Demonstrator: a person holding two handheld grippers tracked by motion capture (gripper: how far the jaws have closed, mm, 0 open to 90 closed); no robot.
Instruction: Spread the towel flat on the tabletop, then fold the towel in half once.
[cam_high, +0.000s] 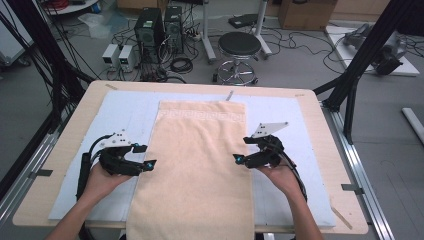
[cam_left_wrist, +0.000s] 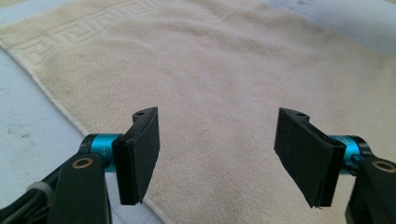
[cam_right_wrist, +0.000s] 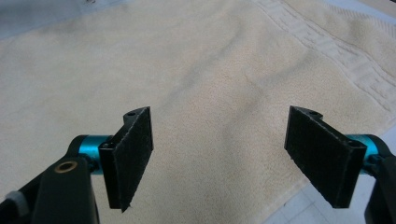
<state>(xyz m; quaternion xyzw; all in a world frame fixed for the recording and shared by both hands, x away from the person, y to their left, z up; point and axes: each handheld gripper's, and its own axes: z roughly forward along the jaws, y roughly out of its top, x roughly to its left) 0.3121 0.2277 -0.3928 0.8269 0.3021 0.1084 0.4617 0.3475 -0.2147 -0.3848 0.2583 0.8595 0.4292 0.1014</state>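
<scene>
Left gripper (cam_high: 145, 156) stood at the towel's (cam_high: 197, 165) left edge, jaws wide, holding nothing. The towel lay flat lengthwise on the table (cam_high: 60, 165). Right gripper (cam_high: 239, 150), equally open and empty, flanked the right edge. Best to pinch both edges level, together. The towel's near end was cut off.

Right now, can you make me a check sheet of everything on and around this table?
Surface: wooden table under a pale blue mat.
Job's things: beige towel lying flat lengthwise, patterned border at the far end, near end reaching the table's front edge.
Clutter: nothing seen.
Grippers: left gripper at the towel's left edge, right gripper at its right edge; both open, nothing between the pads.
Cables: black cable trailing from the left gripper; more tangled on the floor.
Surroundings: round stool, computer towers, cardboard box.
</scene>
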